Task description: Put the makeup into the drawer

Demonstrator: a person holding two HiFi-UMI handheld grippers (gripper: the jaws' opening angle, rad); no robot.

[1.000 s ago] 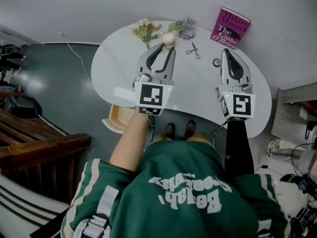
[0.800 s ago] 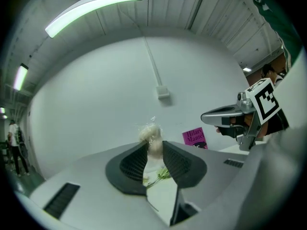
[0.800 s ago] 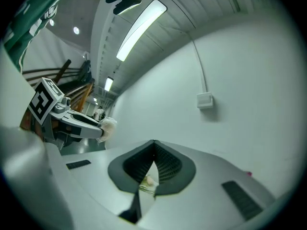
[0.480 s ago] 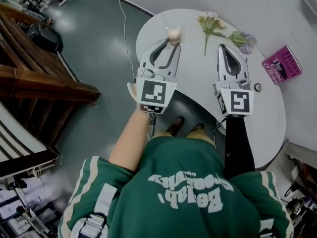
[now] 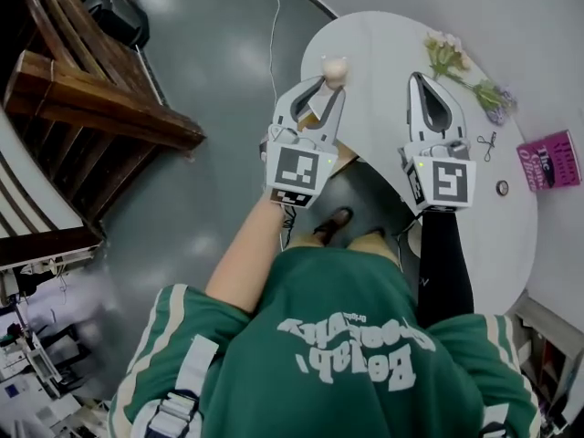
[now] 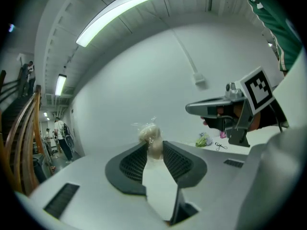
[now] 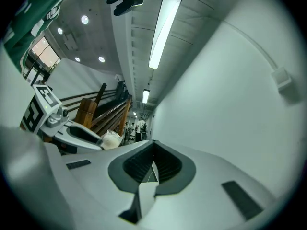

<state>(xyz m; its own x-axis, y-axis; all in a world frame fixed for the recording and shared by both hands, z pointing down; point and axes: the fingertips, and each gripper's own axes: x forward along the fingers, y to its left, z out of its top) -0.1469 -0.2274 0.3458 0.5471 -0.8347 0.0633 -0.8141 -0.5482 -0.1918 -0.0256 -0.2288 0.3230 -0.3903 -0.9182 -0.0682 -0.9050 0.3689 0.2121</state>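
Note:
My left gripper (image 5: 333, 82) is shut on a cream makeup puff (image 5: 334, 67) in clear wrap, which sticks out past the fingertips over the left end of the white table (image 5: 383, 89). In the left gripper view the puff (image 6: 149, 135) sits pinched between the black pads (image 6: 133, 162). My right gripper (image 5: 420, 80) hovers beside it over the table, shut, with nothing in it. A sliver of the light wooden drawer (image 5: 345, 159) shows under the table edge, by the left gripper's body.
On the table lie flower stems (image 5: 449, 57), an eyelash curler (image 5: 486, 144), a small round case (image 5: 502, 188) and a pink book (image 5: 547, 160). Dark wooden stairs (image 5: 91, 89) stand at the left, and a cable (image 5: 274, 26) runs across the grey floor.
Both grippers have swung left along the table toward its rounded left end, and the book and flowers now lie to their right. The left gripper still holds the puff.

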